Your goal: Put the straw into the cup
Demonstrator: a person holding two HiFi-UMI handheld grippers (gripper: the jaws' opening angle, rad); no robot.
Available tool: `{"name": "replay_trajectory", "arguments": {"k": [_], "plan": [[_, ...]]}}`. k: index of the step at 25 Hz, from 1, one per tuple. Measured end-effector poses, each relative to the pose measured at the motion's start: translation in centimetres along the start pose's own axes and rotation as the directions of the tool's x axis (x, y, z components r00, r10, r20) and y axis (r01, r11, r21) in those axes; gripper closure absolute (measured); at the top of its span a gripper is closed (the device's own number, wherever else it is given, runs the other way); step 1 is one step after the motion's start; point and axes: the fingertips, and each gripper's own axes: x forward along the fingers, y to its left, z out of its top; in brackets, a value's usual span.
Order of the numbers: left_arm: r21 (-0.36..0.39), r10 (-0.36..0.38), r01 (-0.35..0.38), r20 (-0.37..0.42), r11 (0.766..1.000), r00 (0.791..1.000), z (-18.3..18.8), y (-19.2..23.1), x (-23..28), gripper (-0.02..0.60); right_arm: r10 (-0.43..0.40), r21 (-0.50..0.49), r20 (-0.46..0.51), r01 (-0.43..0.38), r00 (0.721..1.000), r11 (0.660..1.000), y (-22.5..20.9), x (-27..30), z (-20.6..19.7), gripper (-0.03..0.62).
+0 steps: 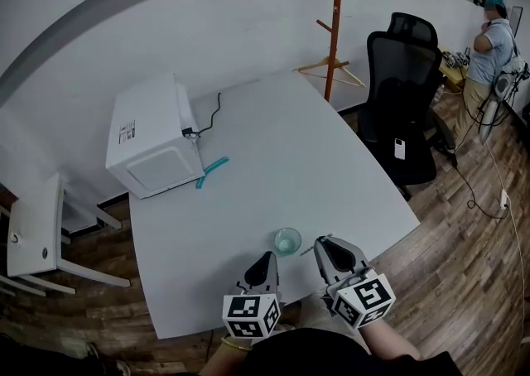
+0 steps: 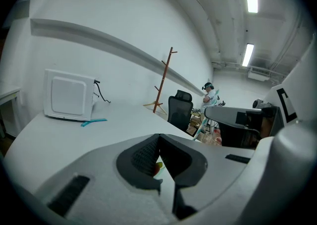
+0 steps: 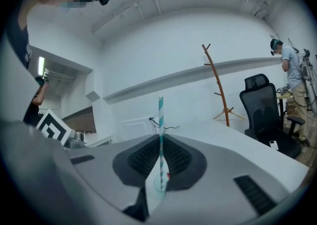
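A small clear cup (image 1: pixel 287 241) stands on the white table (image 1: pixel 273 159) near its front edge. In the head view my right gripper (image 1: pixel 320 243) is just right of the cup, shut on a thin straw (image 1: pixel 306 249) that reaches toward it. The right gripper view shows the teal-and-white striped straw (image 3: pixel 160 135) standing upright, pinched between the pads. My left gripper (image 1: pixel 265 257) hovers just below and left of the cup, its fingers together with nothing held. From the left gripper view, the right gripper (image 2: pixel 233 116) with its straw (image 2: pixel 200 129) shows at the right.
A white microwave (image 1: pixel 153 138) with a black cord sits at the table's far left, a teal tool (image 1: pixel 212 171) beside it. A black office chair (image 1: pixel 406 109), an orange coat stand (image 1: pixel 335 26) and a standing person (image 1: pixel 493 43) are at the far right. A white chair (image 1: pixel 33 225) stands at the left.
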Motion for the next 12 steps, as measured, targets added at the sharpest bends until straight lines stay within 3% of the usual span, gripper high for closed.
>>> {"name": "replay_trajectory", "arguments": {"k": [12], "plan": [[-0.07,0.147,-0.147,-0.003,0.987,0.989,-0.4,3.8,0.8,0.571,0.098,0.006,-0.072,-0.098,0.993,0.995,-0.9,5.1,-1.9,0.556]]}}
